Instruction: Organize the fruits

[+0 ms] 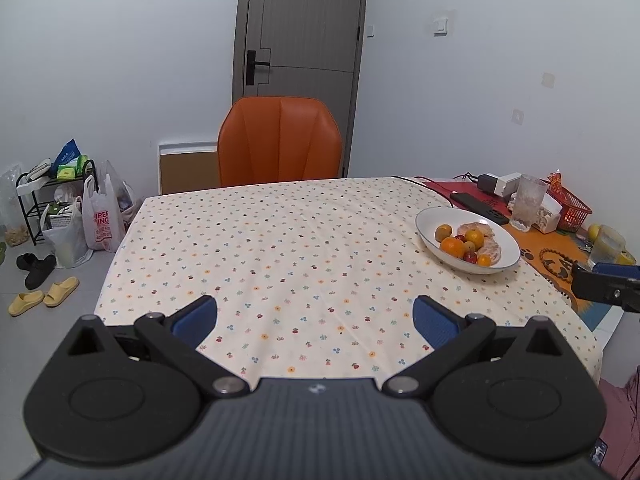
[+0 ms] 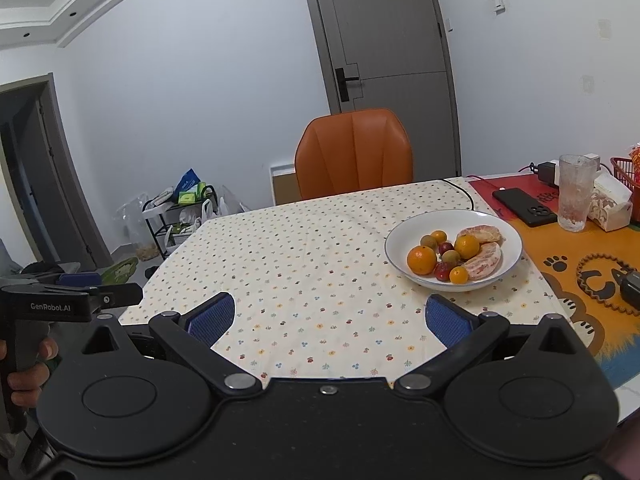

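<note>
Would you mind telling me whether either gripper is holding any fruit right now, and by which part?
Nothing is held. The left gripper and right gripper are both open and empty above the tablecloth; all fruit sits in the white bowl.

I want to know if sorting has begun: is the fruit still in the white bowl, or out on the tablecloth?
In. The fruit is piled inside the white bowl; none shows on the tablecloth.

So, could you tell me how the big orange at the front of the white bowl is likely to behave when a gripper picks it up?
The big orange looks round and smooth, so it may roll or slip if pinched off-centre. It probably feels firm, unlike the peeled segments nearby. Small fruits touch it in the white bowl, so lifting it may shift them.
</note>
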Motion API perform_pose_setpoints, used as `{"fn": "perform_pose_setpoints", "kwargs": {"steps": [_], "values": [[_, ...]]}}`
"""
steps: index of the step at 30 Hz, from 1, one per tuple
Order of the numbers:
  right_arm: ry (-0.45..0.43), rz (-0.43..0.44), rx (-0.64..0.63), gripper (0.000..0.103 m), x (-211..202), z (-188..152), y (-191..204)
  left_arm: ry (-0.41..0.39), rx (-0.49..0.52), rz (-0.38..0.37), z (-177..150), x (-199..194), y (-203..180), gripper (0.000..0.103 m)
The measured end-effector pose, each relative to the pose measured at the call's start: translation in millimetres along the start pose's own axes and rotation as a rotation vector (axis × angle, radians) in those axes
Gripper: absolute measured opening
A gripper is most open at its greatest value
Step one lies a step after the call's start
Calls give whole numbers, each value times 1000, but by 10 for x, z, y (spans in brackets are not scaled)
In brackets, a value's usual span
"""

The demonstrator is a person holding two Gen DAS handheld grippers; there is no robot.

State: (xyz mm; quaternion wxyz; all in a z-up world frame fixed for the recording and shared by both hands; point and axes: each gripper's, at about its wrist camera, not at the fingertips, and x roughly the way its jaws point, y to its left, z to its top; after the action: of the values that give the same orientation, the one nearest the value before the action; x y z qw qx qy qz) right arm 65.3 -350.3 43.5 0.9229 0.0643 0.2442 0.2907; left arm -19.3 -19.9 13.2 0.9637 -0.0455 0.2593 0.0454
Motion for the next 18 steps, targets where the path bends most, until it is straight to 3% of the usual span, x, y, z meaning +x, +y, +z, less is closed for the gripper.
{"fn": "perform_pose_setpoints", "kwargs": {"steps": [18], "values": [[6, 3, -10, 103, 41, -12, 22, 9, -8, -1, -4, 21, 26, 103]]}}
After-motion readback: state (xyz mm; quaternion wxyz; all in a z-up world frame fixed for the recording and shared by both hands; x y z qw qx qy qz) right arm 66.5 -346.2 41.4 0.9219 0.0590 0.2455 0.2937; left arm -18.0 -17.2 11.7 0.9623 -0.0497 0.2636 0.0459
